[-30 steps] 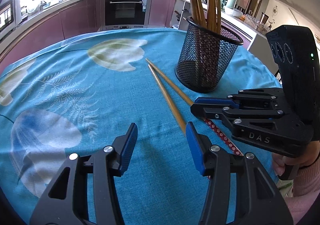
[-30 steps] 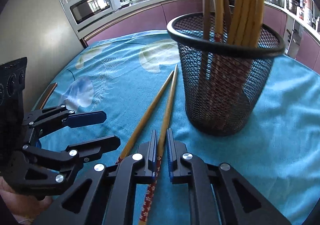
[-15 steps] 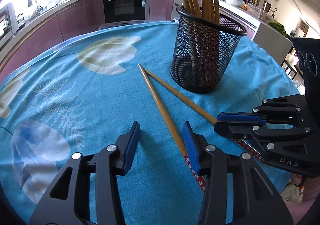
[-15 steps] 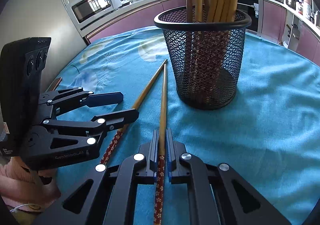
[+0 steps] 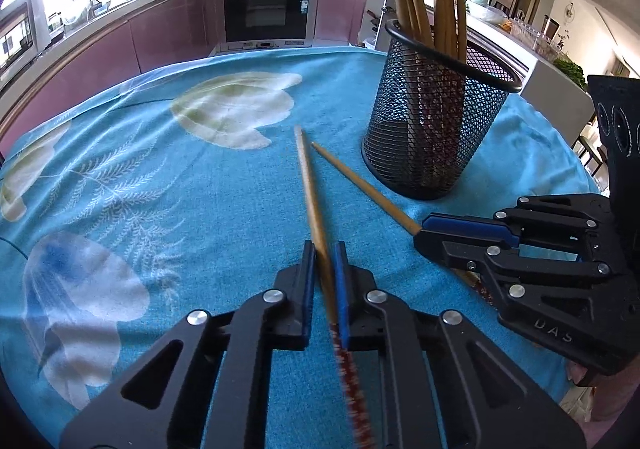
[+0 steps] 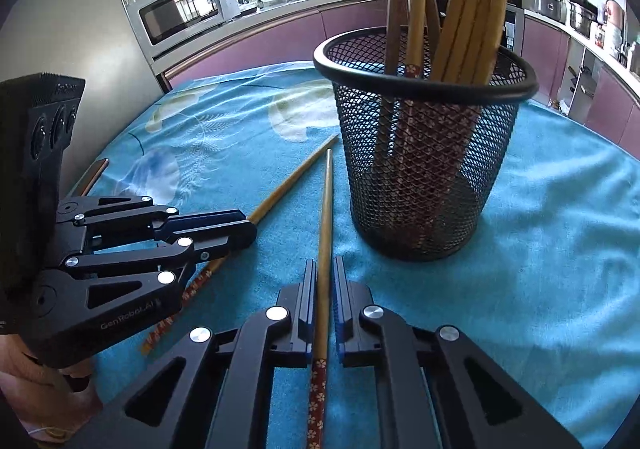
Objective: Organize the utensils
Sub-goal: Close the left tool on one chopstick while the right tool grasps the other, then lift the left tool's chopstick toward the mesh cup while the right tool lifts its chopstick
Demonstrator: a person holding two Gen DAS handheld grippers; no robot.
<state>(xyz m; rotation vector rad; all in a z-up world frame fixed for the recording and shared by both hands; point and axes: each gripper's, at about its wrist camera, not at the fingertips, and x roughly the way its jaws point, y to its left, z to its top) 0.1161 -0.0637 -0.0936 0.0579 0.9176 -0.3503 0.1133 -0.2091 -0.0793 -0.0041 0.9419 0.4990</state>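
Observation:
Two bamboo chopsticks with red patterned ends lie crossed near their tips on the blue cloth. My left gripper (image 5: 324, 249) is closing its jaws on the left chopstick (image 5: 310, 185), and the pads press its shaft. My right gripper (image 6: 324, 263) is shut on the other chopstick (image 6: 328, 205). Each view shows the other gripper from the side: the right gripper (image 5: 422, 229) and the left gripper (image 6: 250, 227), each clamped on its own stick. The black mesh holder (image 6: 424, 177) stands upright just beyond, with several chopsticks in it.
A blue floral tablecloth (image 5: 160, 189) covers the round table, whose edge drops off behind the mesh holder (image 5: 432, 137). Purple kitchen cabinets and an oven (image 5: 268, 9) run behind it, and a microwave (image 6: 184, 13) stands at the left. A hand (image 6: 36, 381) holds the left gripper.
My left gripper slid right over the left chopstick and its jaws came together on it. The right gripper stayed clamped on its chopstick.

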